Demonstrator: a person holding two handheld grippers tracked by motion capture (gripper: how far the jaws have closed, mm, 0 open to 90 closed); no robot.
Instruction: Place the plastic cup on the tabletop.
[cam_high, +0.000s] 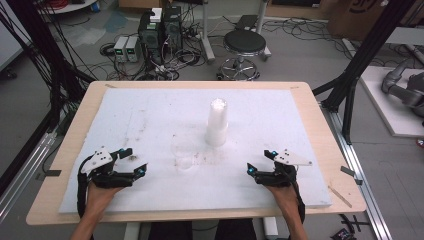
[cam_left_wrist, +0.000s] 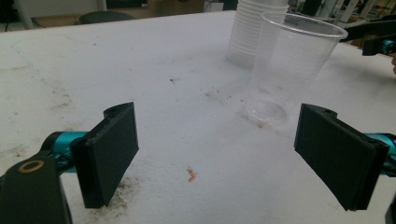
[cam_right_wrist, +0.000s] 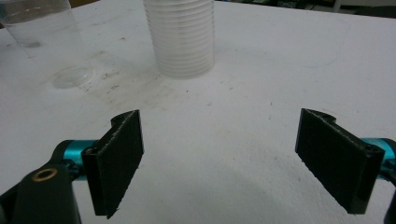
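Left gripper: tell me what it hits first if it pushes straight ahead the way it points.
Probably the single clear cup, slightly right of the left gripper's centre line; the cup stack stands behind it.

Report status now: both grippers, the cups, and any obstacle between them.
Left gripper open, empty. Right gripper open, empty. Single clear cup upright beside cup stack, untouched. Nothing in the way.

Ahead of the left jaws, the picture's top edge cuts off the cup stack (cam_left_wrist: 254, 32); ahead of the right jaws, we lose the clear cup's (cam_right_wrist: 39, 23) rim.
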